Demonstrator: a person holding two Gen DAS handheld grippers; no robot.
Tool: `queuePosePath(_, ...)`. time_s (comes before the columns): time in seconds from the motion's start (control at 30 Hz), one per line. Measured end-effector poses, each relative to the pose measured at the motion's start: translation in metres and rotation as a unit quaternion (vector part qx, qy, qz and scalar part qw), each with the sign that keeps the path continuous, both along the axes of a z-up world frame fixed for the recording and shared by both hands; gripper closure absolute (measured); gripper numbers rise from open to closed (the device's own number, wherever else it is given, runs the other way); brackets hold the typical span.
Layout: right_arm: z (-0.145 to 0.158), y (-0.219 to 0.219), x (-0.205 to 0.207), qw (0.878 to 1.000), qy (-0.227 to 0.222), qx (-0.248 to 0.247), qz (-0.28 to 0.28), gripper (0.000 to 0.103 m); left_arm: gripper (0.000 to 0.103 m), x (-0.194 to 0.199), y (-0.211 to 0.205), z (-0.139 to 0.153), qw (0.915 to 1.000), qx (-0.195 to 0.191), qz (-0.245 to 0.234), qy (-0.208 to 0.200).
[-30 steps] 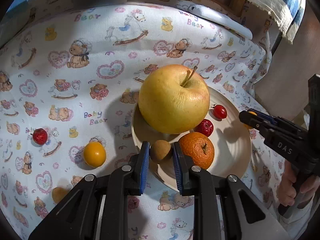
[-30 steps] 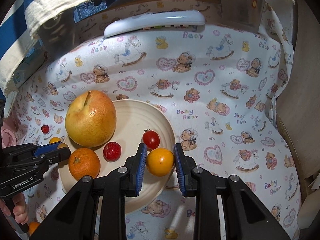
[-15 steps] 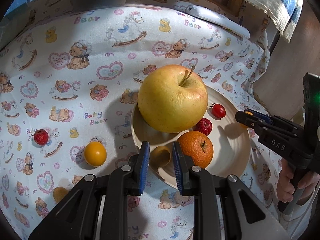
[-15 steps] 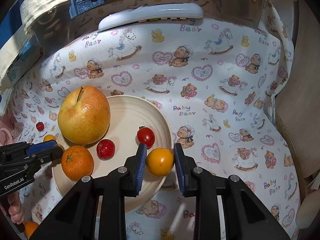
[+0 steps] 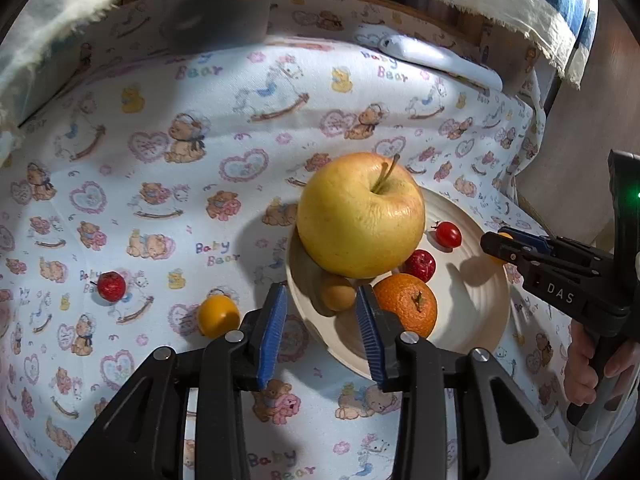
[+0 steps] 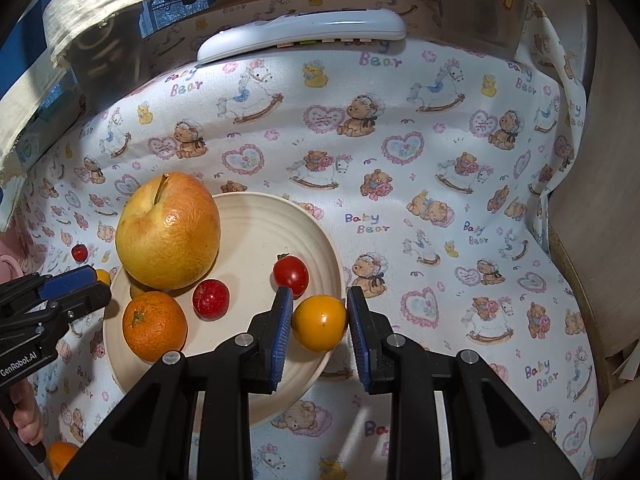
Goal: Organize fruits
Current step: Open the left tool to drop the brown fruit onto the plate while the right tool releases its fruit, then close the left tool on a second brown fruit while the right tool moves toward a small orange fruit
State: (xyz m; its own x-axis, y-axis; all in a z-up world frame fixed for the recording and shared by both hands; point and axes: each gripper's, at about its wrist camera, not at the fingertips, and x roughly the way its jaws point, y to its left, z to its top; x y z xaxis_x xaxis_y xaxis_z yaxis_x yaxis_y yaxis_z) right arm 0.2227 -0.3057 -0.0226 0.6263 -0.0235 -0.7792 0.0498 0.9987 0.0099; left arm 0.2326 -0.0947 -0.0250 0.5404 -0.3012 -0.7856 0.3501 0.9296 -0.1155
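The left gripper (image 5: 322, 320) is opening, letting a small round tan fruit (image 5: 337, 297) sit on the cream ribbed plate (image 6: 260, 220). The right gripper (image 6: 316, 322) squeezes a round yellow-orange tomato (image 6: 319, 323) above the plate's edge. Dropped there, it might roll off.

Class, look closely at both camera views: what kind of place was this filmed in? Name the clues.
Most likely a home, perhaps a living or child's room. The surface wears a Baby Bear cloth of nursery print, a white remote control lies at its far edge, and a cream plate holds household fruit.
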Motion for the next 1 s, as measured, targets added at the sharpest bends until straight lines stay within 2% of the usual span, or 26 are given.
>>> queuePosePath(0.03,0.000,0.000,0.000,1.000,0.000,-0.001,0.000,0.074,0.064,-0.001,0.001,0.001,1.0000,0.000,0.001,-0.003)
queuePosePath(0.17,0.000,0.003,-0.001,1.000,0.001,-0.009,0.002,0.074,0.046,-0.005,0.005,0.011,0.9997,0.000,0.015,-0.022)
queuePosePath(0.27,0.001,0.007,-0.002,1.000,-0.003,-0.013,0.009,0.073,0.039,-0.008,0.009,0.018,0.9991,0.001,0.027,-0.033)
queuePosePath(0.3,0.002,0.007,-0.003,1.000,-0.007,-0.014,0.007,0.067,0.034,-0.010,0.010,0.021,0.9989,0.003,0.029,-0.038)
queuePosePath(0.33,0.004,0.007,-0.004,1.000,-0.013,-0.015,0.002,0.052,0.032,-0.012,0.012,0.025,0.9984,0.007,0.033,-0.045)
queuePosePath(0.4,0.010,0.007,-0.010,0.999,-0.034,-0.015,-0.008,0.037,0.031,-0.017,0.013,0.032,0.9970,0.018,0.043,-0.062)
queuePosePath(0.53,0.027,0.011,-0.021,0.997,-0.073,-0.018,-0.004,0.036,0.028,-0.028,0.016,0.051,0.9945,0.015,0.046,-0.093)
queuePosePath(0.63,0.041,0.012,-0.031,0.994,-0.106,-0.001,-0.002,0.029,0.024,-0.039,0.019,0.072,0.9911,0.015,0.044,-0.125)
queuePosePath(0.73,0.051,0.013,-0.038,0.991,-0.131,0.009,0.000,0.026,0.019,-0.056,0.025,0.091,0.9855,0.009,0.050,-0.162)
queuePosePath(0.83,0.060,0.016,-0.045,0.989,-0.150,0.016,0.000,0.021,0.015,-0.078,0.037,0.105,0.9738,0.027,0.073,-0.214)
queuePosePath(0.93,0.066,0.019,-0.052,0.985,-0.169,0.024,0.000,0.018,0.000,-0.097,0.055,0.112,0.9622,0.025,0.093,-0.255)
queuePosePath(1.0,0.067,0.025,-0.057,0.983,-0.181,0.024,0.007,0.018,0.000,-0.108,0.069,0.112,0.9547,0.016,0.105,-0.278)
